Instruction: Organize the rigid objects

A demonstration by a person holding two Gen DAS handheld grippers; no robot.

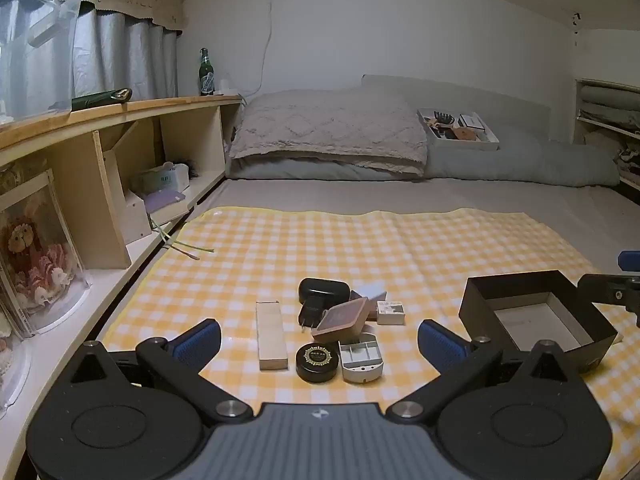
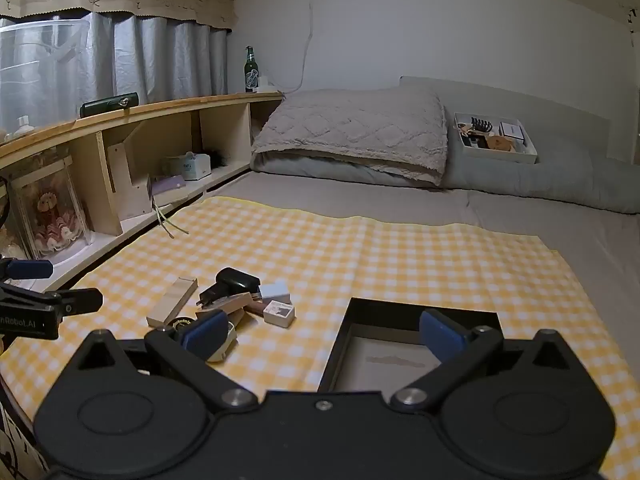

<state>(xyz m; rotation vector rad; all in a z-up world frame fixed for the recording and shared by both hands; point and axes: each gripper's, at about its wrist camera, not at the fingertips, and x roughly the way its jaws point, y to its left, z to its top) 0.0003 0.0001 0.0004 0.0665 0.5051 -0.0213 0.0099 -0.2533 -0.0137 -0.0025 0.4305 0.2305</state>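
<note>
Left gripper: your left gripper [image 1: 319,342] has its blue pads spread wide, nothing between them; it hangs above the near edge of the cluster.
Right gripper: your right gripper [image 2: 320,336] is also spread wide and empty, its right pad over the black box [image 2: 404,354].
Cloth: the yellow checked cloth [image 1: 360,240] lies flat on the bed and carries everything.
Cluster: from your left wrist view, the small items sit at 12 o'clock, just beyond the pads.
Wooden block: the long pale block [image 1: 271,334] lies at the cluster's 9 o'clock side, apart from the others.
Black round tin: the tin [image 1: 317,362] sits nearest you, touching the grey tray [image 1: 361,356] at its 3 o'clock.
Charger: the black plug adapter [image 1: 313,307] lies behind the tin, with a black case [image 1: 323,289] at its 12 o'clock.
Pink box: the pink square box [image 1: 340,319] leans tilted across the middle.
White box: a small white box [image 1: 390,312] lies at the cluster's 3 o'clock edge.
Black box: open, nothing visible inside, well apart at 3 o'clock of the cluster.
</note>
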